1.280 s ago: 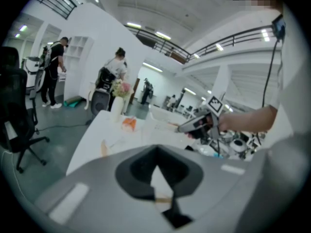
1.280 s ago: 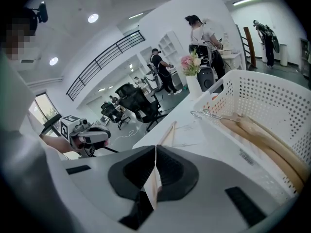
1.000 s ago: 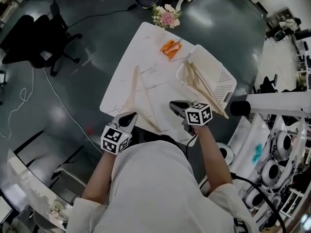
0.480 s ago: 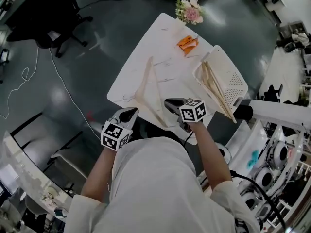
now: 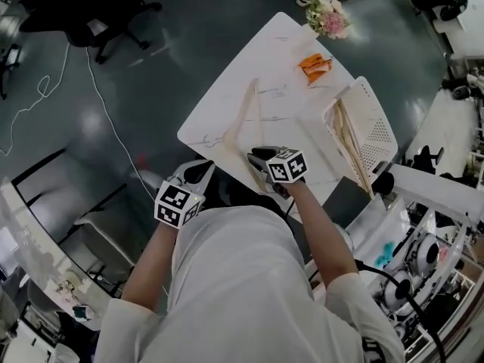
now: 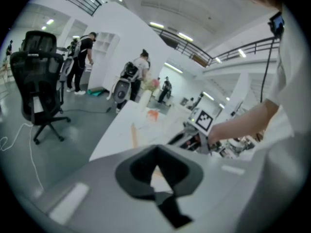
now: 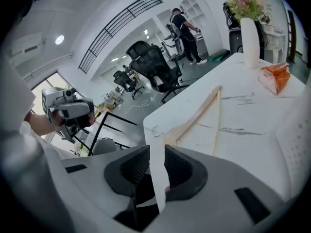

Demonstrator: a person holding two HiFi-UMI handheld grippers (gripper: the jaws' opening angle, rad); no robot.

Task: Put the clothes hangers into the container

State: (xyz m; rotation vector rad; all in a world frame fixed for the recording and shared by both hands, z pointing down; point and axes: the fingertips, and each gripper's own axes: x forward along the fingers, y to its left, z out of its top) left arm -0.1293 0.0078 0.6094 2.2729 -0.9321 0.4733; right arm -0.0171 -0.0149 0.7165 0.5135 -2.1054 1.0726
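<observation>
On the white table [image 5: 276, 51] 1 pale wooden hanger [image 5: 240, 110] lies flat, its long bar running from the far side back toward the person and its thin wire hook aimed at the table's left edge. It is a plain triangle of light wood. At the right edge sits the white perforated container [image 5: 380, 123], with more hangers [image 5: 349, 138] lying lengthwise inside. The right gripper [image 5: 255, 157] hovers at the hanger's near end, its jaws slightly apart after just opening (only the table edge shows through the gap). The left gripper [image 5: 198, 172], off the near-left corner, has its jaws pressed together on nothing.
</observation>
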